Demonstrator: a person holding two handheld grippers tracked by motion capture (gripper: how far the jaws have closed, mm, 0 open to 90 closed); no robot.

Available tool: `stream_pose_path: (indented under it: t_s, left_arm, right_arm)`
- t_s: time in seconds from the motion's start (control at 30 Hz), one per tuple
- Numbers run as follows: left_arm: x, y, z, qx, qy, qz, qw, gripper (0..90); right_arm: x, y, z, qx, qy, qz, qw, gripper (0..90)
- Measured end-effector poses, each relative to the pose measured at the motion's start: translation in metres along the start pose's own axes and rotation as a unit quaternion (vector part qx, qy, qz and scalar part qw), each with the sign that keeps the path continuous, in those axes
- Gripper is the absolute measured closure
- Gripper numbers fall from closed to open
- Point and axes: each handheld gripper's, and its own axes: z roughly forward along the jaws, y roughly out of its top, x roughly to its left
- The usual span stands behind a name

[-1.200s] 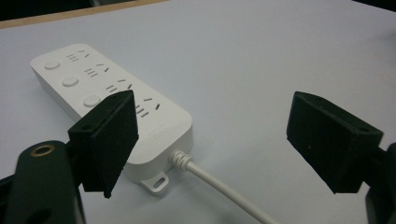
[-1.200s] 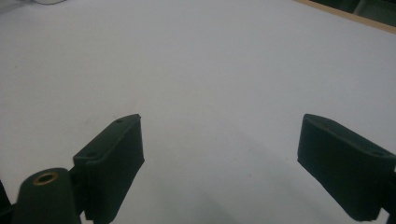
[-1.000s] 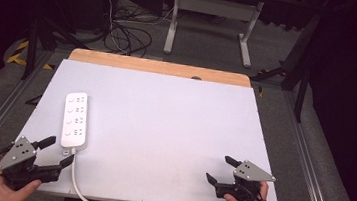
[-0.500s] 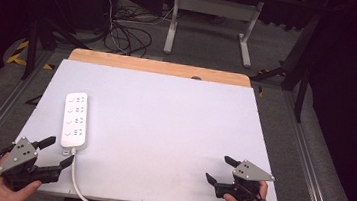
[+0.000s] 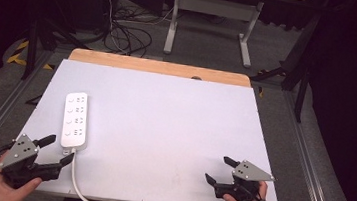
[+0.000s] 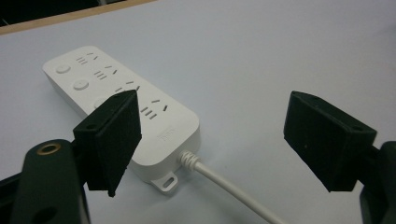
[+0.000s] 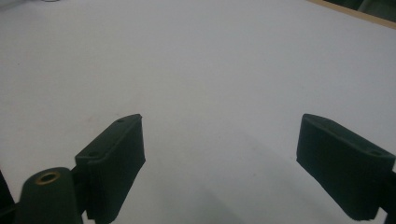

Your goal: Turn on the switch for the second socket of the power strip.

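L gripper (image 5: 54, 152) at near-left table corner, jaws wide, empty, aimed at cable end of the power strip (image 5: 76, 120). Vs 1.0 s and 0.5 s ago: barely any shift, hand sits a touch lower/closer to table edge, jaws same spread. R gripper (image 5: 218, 170) near-right corner, also spread wide, empty, no real change, nothing but bare table (image 5: 174, 120) ahead of it. Means approx. no progress yet; prob. start pose, reach for strip not begun.

Strip: white, long, rounded corners, lies flat on white table top, left side, long axis running away from person. Several socket rows w/ round buttons beside them, small mounting tab at near end. White cord (image 5: 77, 183) exits near end via strain relief, curves off front table edge. In left gripper view strip end (image 6: 159, 135) sits just ahead, partly behind one jaw, not touching.
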Motion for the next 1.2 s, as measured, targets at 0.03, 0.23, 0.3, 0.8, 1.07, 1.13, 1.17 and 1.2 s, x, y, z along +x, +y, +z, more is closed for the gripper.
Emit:
stream_pose_path:
  t_s: [0.03,0.23,0.3,0.8,1.07,1.13,1.17,1.2]
  left_arm:
    - [0.002,0.003,0.000,0.002,-0.004,-0.007,1.0000,20.2]
    - [0.007,0.006,0.000,-0.002,-0.019,-0.033,0.9993,21.2]
    - [0.007,0.008,-0.001,-0.001,-0.015,-0.029,0.9995,21.2]
    - [0.011,0.032,0.009,0.005,-0.008,-0.020,0.9998,21.4]
    - [0.014,0.041,0.014,0.005,-0.009,-0.021,0.9997,21.6]
    - [0.016,0.045,0.017,0.005,-0.010,-0.020,0.9997,22.0]
    - [0.016,0.046,0.018,0.003,-0.009,-0.020,0.9997,22.0]
    - [0.017,0.047,0.018,0.004,-0.009,-0.020,0.9997,22.0]
  right_arm:
    - [0.000,0.000,0.000,0.000,0.000,0.000,1.0000,15.6]
    - [0.000,0.000,0.001,0.001,0.002,-0.004,1.0000,15.7]
    - [0.001,0.000,0.001,0.001,0.003,-0.005,1.0000,15.7]
    - [0.001,0.000,0.002,0.002,0.005,-0.006,1.0000,15.7]
    - [0.001,0.000,0.002,0.001,0.003,-0.007,1.0000,15.7]
    - [0.000,0.000,0.001,-0.001,0.001,-0.006,1.0000,15.6]
    - [0.000,0.000,0.001,0.000,0.001,-0.006,1.0000,15.6]
    - [0.000,0.000,0.001,0.001,0.001,-0.006,1.0000,15.6]
